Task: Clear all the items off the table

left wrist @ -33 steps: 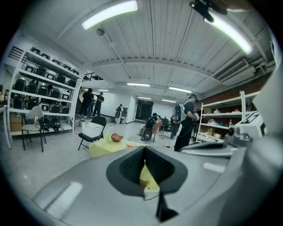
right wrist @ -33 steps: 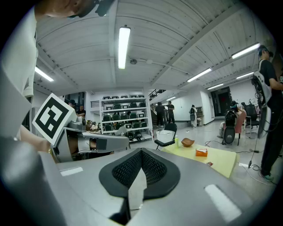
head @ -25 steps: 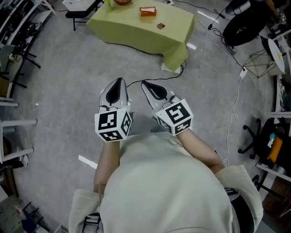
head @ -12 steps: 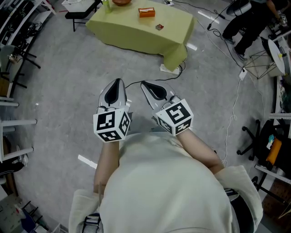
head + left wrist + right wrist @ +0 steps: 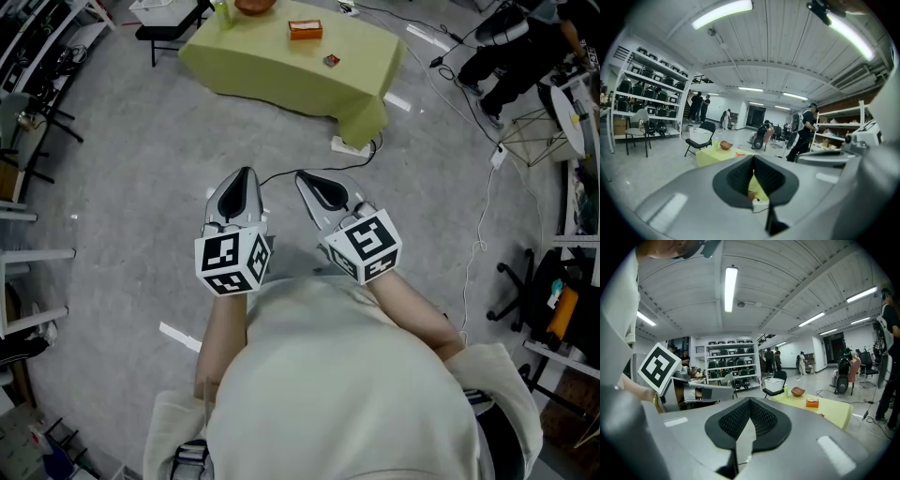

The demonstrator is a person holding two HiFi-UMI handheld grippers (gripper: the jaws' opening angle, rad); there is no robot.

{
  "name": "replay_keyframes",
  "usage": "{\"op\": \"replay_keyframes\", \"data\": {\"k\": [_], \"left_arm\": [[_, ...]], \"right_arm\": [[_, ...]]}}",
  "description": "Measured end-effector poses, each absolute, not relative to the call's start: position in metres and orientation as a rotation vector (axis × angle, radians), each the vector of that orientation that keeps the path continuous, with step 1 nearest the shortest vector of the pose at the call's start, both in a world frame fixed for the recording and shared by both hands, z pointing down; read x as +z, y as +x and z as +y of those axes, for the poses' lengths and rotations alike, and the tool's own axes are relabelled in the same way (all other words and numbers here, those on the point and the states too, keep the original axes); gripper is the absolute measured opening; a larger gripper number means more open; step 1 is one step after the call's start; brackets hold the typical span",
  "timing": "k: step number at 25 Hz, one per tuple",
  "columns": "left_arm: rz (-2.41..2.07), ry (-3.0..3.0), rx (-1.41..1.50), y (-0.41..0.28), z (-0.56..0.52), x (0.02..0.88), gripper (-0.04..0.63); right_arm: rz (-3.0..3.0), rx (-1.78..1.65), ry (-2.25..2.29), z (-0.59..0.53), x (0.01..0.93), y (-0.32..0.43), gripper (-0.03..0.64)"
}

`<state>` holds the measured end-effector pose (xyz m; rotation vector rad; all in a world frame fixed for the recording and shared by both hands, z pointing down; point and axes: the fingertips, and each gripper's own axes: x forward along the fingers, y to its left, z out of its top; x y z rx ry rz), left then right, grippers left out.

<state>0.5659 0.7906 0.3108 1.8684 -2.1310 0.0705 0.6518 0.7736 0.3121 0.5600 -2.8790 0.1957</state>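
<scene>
hardly anything has changed over the last second: the left gripper (image 5: 246, 172) and right gripper (image 5: 302, 174) hang side by side just ahead of the wearer's chest. both have their fingers pressed together with nothing between them. the counter (image 5: 281, 70), under a yellow-green cloth, stands well away at the far side of the floor and has only slid a touch in the head view. on it lie an orange box (image 5: 306, 30), a small dark item (image 5: 331, 60) just right of it, and a brown bowl (image 5: 251, 5) and green bottle (image 5: 223, 11) at the far left end. a bystander (image 5: 511, 47) at the far right has shifted. by my reading clearing has not begun: the counter is out of reach, so the wearer must walk up to it and open a gripper first.
</scene>
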Motion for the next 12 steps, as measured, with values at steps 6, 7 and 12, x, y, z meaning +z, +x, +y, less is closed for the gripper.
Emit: {"op": "replay_keyframes", "data": {"k": [6,7,12], "left_arm": [[-2.075,1.922,0.091,0.533,0.791,0.309,0.009],[-2.069,1.930,0.095,0.527,0.791,0.309,0.009],[-2.041,1.964,0.092,0.495,0.792,0.304,0.009]], "right_arm": [[-2.867,0.207,0.635,0.776,0.310,0.620,-0.005],[-2.864,0.207,0.645,0.776,0.309,0.614,-0.005],[-2.846,0.201,0.695,0.777,0.308,0.583,-0.005]]}}
